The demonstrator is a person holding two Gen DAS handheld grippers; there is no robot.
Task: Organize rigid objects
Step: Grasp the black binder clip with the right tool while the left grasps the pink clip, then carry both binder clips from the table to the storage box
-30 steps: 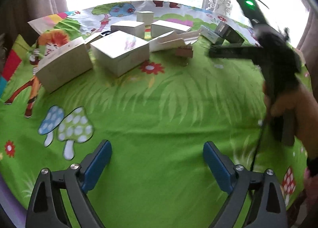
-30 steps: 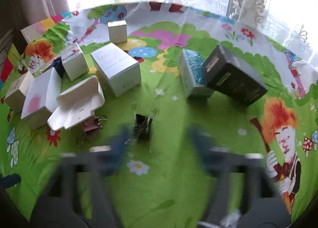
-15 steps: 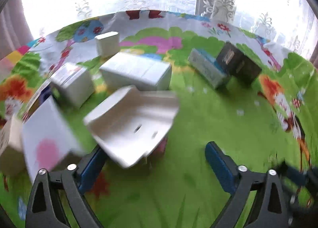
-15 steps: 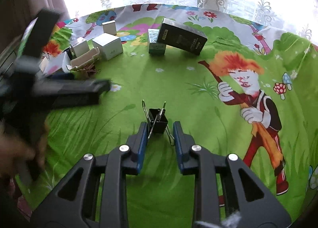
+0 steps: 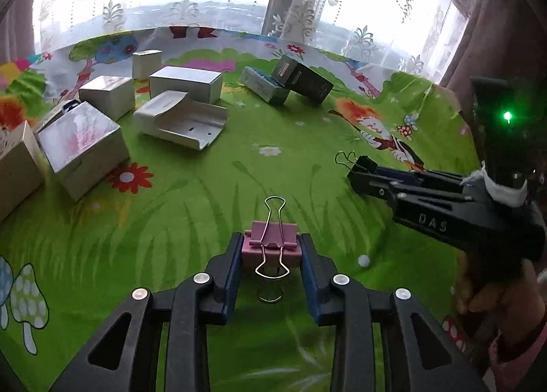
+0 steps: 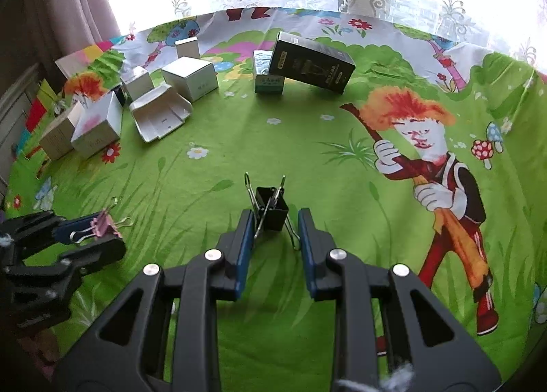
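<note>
Left wrist view: left gripper (image 5: pixel 271 248) has its jaws narrowed onto the pink binder clip (image 5: pixel 271 245), pads on both flanks, wire handles pointing away and back.
Right wrist view: right gripper (image 6: pixel 275 217) has its jaws close around the black binder clip (image 6: pixel 271 208); the left pad looks to be touching the clip's handle, a sliver of gap shows on the right, so I judge it held but not squarely.
Where the clips are: both sit low over the near green part of the counter (image 5: pixel 191 193), pink to the left, black to the right, well apart.
Box cluster: white boxes (image 5: pixel 186 84) and an open white tray (image 5: pixel 181 120) far left; a black box (image 6: pixel 311 63) leaning on a teal box (image 6: pixel 268 79) at far centre.
Doing it well: bring the two clips down side by side on bare cloth, keep pressure on the bodies rather than the springy wires.
Watch for: the black clip twisting on its handle as the squeeze eases.
</note>
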